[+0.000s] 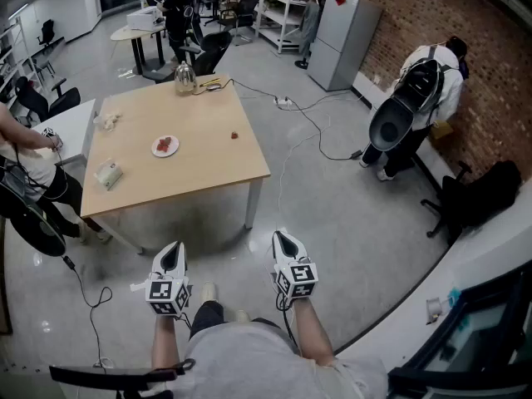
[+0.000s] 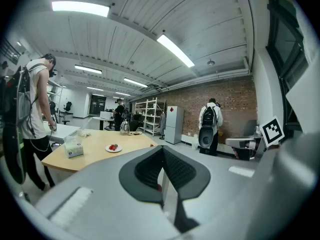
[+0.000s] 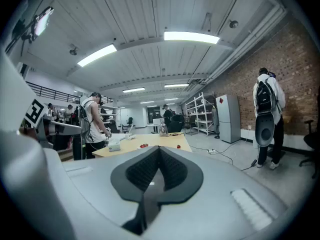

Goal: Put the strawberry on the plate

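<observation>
The small red strawberry (image 1: 234, 135) lay on the bare wood of the big light-brown wooden worktop (image 1: 199, 169). It was to the right of the little round white plate (image 1: 156, 150) and well apart from it. The plate had something red on it too. A pale tissue box (image 1: 109, 174) sat near the plate, on its near left side. A clear glass kettle (image 1: 184, 79) stood past the plate, at the far edge.

The left gripper (image 1: 174, 249) and the right gripper (image 1: 281, 239) were both far from the plate. They were held low in front of the person, over the grey floor (image 1: 349, 214). The fingers of each one were pressed together, with nothing between them.

The job had not really begun, so the step in hand looked like walking up to the worktop. To do it well, the person should:

- stand close to the side where the strawberry lay
- open one gripper's fingers wide before going down
- come from above and squeeze softly, because a strawberry squashes easily
- carry it left to the plate and set it on a bare white part

The strawberry was too tiny here to tell which way its tip pointed or how its long side ran. A closer look would help, so the fingers could close across its thin side.
</observation>
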A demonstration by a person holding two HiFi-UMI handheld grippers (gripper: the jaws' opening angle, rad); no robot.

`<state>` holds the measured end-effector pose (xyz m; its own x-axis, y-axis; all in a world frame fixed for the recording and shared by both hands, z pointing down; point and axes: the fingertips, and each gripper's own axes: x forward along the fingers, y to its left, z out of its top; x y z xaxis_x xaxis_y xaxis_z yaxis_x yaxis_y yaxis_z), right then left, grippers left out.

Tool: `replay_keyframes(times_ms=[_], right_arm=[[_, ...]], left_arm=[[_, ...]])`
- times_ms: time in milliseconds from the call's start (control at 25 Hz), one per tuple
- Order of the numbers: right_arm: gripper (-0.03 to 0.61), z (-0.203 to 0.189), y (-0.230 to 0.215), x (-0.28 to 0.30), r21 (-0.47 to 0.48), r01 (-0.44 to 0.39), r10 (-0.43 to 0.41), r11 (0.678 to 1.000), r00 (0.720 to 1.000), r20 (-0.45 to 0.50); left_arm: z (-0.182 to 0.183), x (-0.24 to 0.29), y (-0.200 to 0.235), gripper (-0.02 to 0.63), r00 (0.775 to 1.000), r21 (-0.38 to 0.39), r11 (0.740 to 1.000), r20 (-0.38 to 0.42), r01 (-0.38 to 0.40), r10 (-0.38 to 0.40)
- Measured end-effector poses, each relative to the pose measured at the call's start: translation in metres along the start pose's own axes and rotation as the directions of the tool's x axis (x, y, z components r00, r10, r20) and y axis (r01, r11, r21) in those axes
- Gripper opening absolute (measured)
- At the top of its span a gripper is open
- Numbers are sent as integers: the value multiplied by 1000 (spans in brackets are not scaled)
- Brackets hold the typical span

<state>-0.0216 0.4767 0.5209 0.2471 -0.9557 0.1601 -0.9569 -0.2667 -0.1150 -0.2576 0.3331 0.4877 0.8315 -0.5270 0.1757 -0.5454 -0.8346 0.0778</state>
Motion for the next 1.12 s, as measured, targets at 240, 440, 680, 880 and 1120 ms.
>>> replay_keyframes(times_ms=[240,440,680,880,1120], right_arm=[[6,6,-19,1,4,6,-6,1000,1000,11],[6,6,-33,-1,3,17,-17,1000,1000,14],[6,1,-43,6,-6,21,-21,1000,1000,-3],[6,-5,-53,21,3,19,-19,1000,1000,-19],[6,-7,-75,59,6,26,-25,1000,999,-35]], left_arm=[[1,15,-8,18,1000,-8,1000,16,2,-2],[4,27,-21,18,1000,2,1000,20,18,-18],[3,43,-28,18,1000,11,999,3,30,-30],[1,64,-26,18,999,12,999,-17,35,-35],[0,111,-13,18,999,8,999,-34,40,-39]])
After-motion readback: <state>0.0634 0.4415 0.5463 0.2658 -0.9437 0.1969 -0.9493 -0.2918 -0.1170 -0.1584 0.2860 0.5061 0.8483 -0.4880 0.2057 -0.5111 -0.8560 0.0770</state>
